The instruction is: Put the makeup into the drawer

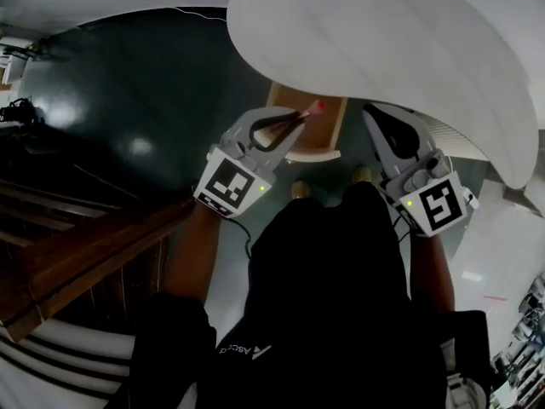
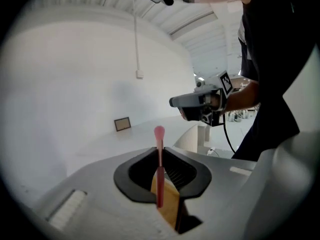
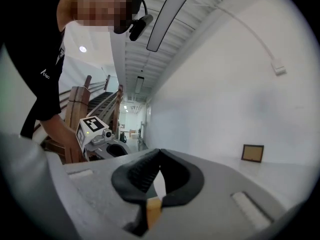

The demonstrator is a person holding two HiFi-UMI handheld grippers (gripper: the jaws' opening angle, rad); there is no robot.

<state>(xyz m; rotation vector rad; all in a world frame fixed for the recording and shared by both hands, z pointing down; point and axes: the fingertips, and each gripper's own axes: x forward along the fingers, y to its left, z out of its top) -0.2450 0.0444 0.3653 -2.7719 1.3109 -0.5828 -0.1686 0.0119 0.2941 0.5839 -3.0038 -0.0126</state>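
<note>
My left gripper (image 1: 298, 119) is shut on a slim pink makeup stick (image 2: 159, 170), whose rounded tip (image 1: 317, 106) juts out past the jaws. In the head view it hangs over an open wooden drawer (image 1: 339, 124) under the white tabletop (image 1: 366, 41). In the left gripper view (image 2: 160, 150) the stick stands upright between the pads. My right gripper (image 1: 375, 116) hovers at the drawer's right side. Its dark jaws meet at the tips (image 3: 159, 153) with nothing between them. Each gripper shows in the other's view: the right one (image 2: 199, 104), the left one (image 3: 97, 134).
A white wall fills both gripper views, with a small brown frame (image 2: 122, 124) low on it. A wooden stair rail (image 1: 94, 254) runs at the left over a dark glossy floor (image 1: 128, 92). The person's dark clothing (image 1: 341, 305) fills the lower middle.
</note>
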